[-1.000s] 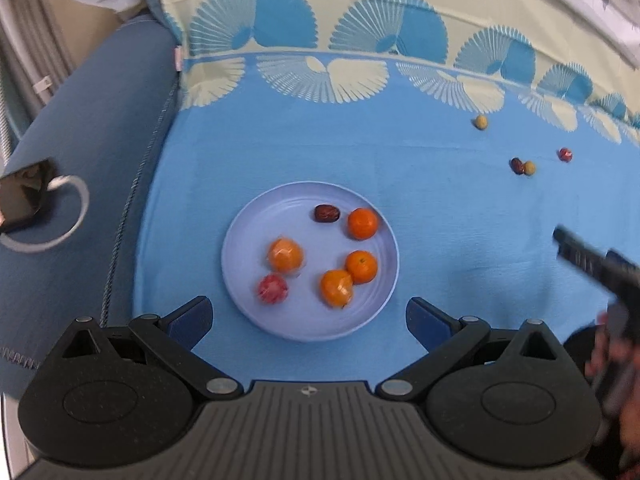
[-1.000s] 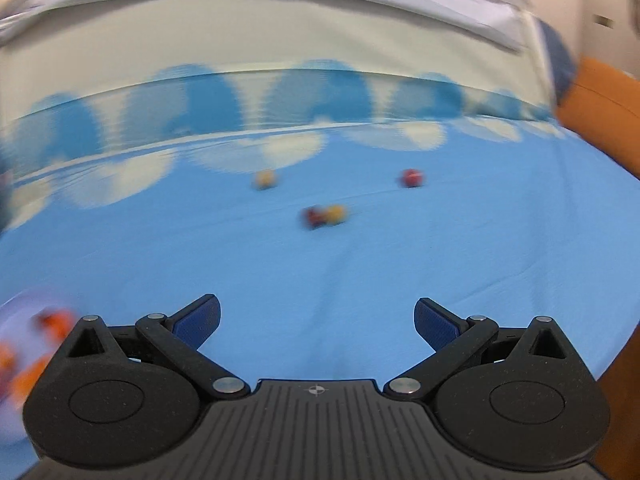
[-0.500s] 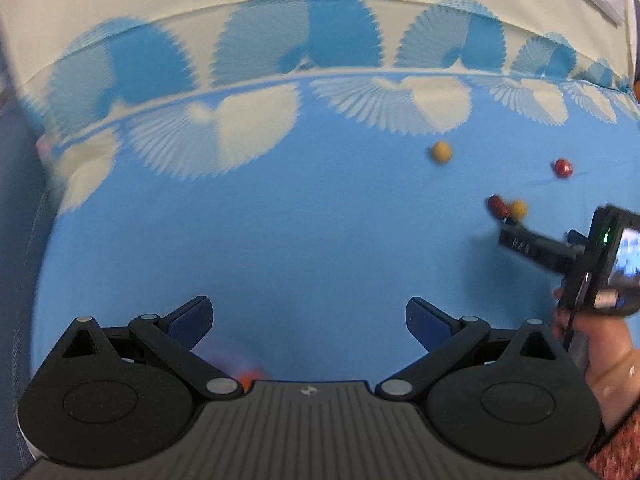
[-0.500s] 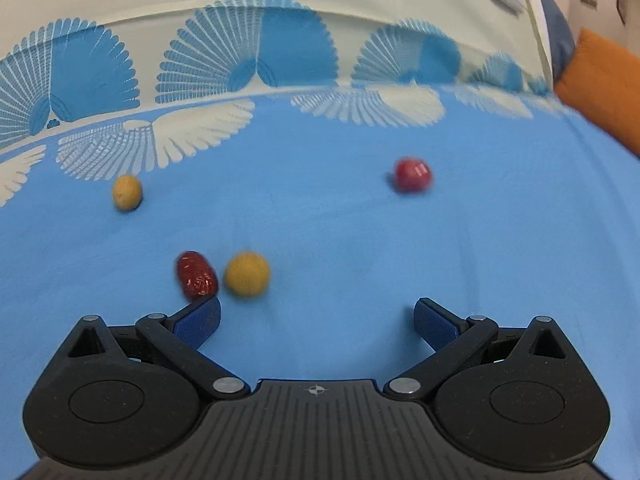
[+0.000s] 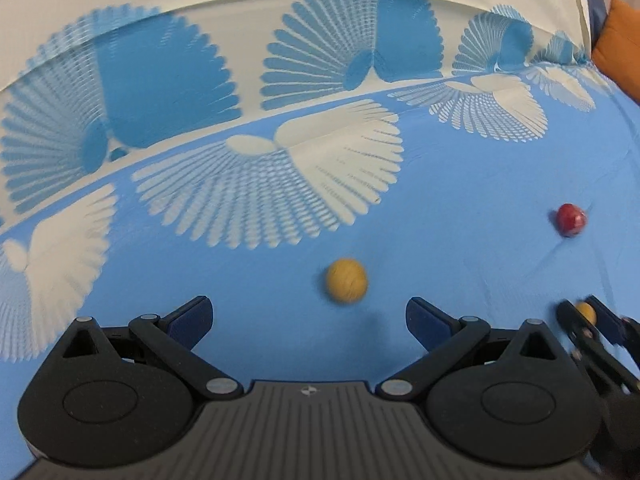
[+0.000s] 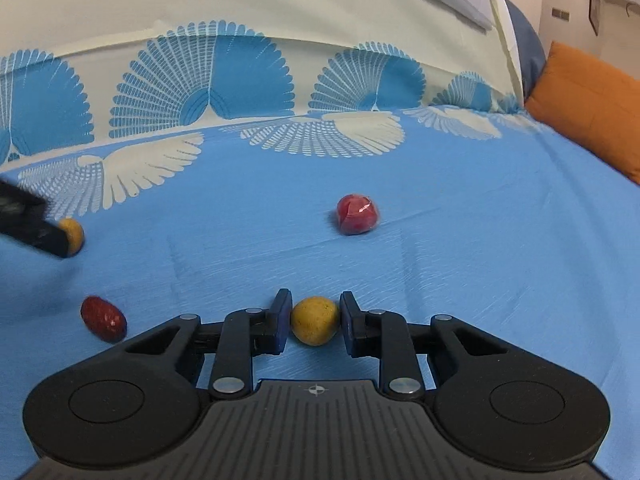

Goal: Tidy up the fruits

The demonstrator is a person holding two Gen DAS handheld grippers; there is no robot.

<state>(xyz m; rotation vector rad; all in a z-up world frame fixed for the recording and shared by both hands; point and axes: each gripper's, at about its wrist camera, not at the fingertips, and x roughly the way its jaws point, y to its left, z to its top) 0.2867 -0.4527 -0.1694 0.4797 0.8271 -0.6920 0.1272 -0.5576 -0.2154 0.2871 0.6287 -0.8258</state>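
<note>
Right gripper (image 6: 314, 322) low over the blue patterned cloth (image 6: 480, 240), its two blue pads closed in on a yellow round fruit (image 6: 315, 320). Both pads sit against the fruit's sides; it rests on the cloth between them. I read this as a grasp on the fruit.

Left of my right gripper, near its left finger, a dark red oblong fruit (image 6: 103, 318) lies on the cloth, apart from the pads. Farther ahead and slightly right, a red round fruit (image 6: 357, 214) with a shiny wrap sits alone, well apart from the rest. At the far left edge of the right wrist view, a second yellow fruit (image 6: 73, 235) shows partly behind a black finger of my other tool.

Left gripper (image 5: 309, 312) spread wide, pads well apart, nothing between them. That second yellow fruit (image 5: 346, 280) lies on the cloth just ahead of the gap, a little right of centre, blurred. The red wrapped fruit (image 5: 571, 219) sits off to the right in this view. At the lower right edge, the other gripper's (image 5: 588, 318) black fingers show with a bit of yellow (image 5: 586, 311) between them.

Cloth has white and blue fan motifs along the far side. An orange cushion (image 6: 592, 108) lies at the right edge beyond the cloth.
</note>
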